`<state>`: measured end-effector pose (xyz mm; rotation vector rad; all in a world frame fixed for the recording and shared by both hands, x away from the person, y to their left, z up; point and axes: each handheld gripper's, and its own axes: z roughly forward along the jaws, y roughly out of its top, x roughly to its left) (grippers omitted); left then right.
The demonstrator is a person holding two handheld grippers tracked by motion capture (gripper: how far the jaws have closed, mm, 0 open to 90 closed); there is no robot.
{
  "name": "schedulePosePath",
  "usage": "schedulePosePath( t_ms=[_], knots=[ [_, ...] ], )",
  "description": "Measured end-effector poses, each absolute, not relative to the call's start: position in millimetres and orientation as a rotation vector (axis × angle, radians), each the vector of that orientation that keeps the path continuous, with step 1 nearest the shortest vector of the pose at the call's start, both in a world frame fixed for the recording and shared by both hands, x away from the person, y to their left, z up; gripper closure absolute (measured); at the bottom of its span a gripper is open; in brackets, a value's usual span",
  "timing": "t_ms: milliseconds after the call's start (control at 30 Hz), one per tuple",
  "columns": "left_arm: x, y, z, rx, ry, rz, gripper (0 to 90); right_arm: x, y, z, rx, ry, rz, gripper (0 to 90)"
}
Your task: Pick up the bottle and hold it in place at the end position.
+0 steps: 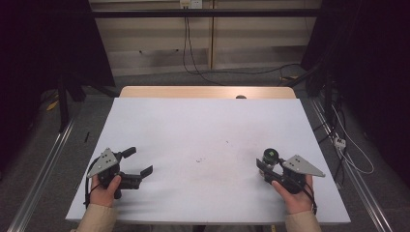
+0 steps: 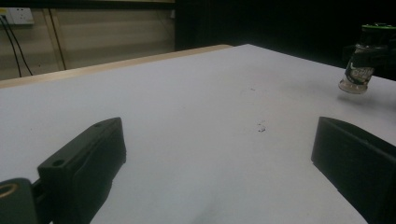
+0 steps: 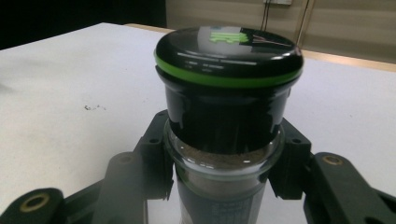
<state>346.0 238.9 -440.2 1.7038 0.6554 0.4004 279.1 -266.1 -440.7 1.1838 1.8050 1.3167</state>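
The right gripper (image 1: pixel 265 166) has the jar (image 1: pixel 270 157) clamped: its jaws pinch the glass just under the black cap, one on each side, and in the right gripper view the jar (image 3: pixel 227 121) stands upright between them with brownish powder showing at the neck. From the left gripper view the jar (image 2: pixel 360 65) hangs clear of the surface (image 2: pixel 187 102), with a soft shadow beneath its base, so the pick-up looks done. What is left, by my reading, is the carry and the set-down, or perhaps a hand-over or an opening of the cap; the pictures give no target for it.

The left gripper (image 1: pixel 140 162) waits well apart from the jar, on the opposite side of the surface (image 1: pixel 203 130). Its jaws stand wide open with nothing between them, just bare white sheet and a few dark specks (image 2: pixel 260 126) beyond.

The count: one jar, with one green-ringed cap (image 3: pixel 227 53), screwed on. Two grippers, one in each hand (image 1: pixel 104 191). One surface, white-covered with a wooden edge (image 1: pixel 208 92) at the far side from the jar. No other loose thing lies on it that I can make out.
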Motion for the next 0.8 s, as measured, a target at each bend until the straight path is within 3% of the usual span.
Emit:
schedulePosePath(
  t_ms=[800],
  knots=[
    [346,239,-440,1.713,0.641,0.402,2.9,317,-232,-432,1.12,1.85,1.381,49.9]
  ],
)
